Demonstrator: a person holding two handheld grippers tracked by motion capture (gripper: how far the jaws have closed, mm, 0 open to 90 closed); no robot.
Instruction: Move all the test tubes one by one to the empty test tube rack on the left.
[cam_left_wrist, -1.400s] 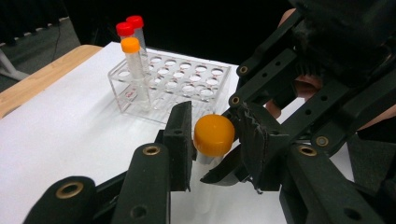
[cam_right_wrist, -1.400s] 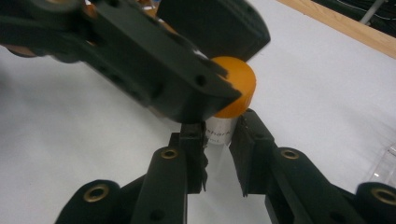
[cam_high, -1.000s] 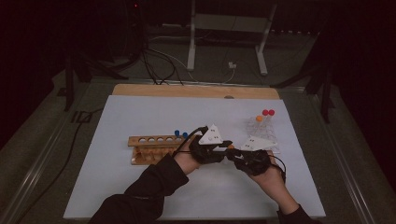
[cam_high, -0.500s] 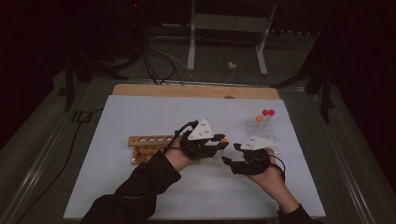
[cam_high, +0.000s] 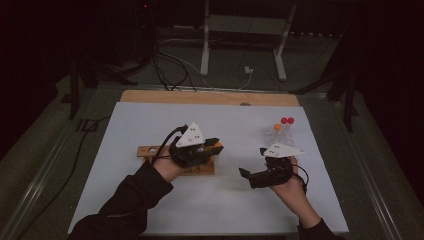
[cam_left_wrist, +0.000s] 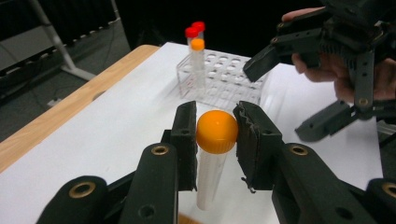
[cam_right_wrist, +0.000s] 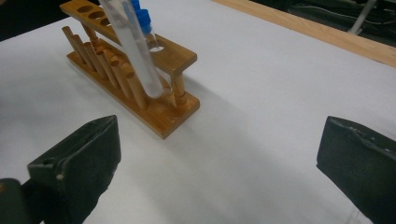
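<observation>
My left gripper (cam_high: 213, 144) is shut on the orange cap of a clear tube (cam_left_wrist: 216, 132), which hangs below its jaws over the right end of the wooden rack (cam_high: 150, 150). In the right gripper view the tube's lower end (cam_right_wrist: 140, 60) is tilted just above the wooden rack (cam_right_wrist: 161, 109), beside blue-capped tubes (cam_right_wrist: 144, 17) that stand in it. My right gripper (cam_high: 248, 176) is to the right, low over the white mat. Its jaws have just been opening and now stand wide apart with nothing between them.
A clear plastic rack (cam_high: 278, 134) at the right back holds two red-capped tubes (cam_high: 287, 120) and an orange-capped one (cam_high: 277, 127). A wooden board (cam_high: 210, 97) lies along the mat's far edge. Metal stand legs and cables lie beyond the table.
The two grippers were close together; the left one has moved left and slightly up with the orange-capped tube. The right gripper's jaws have opened wide and it stayed in place.
</observation>
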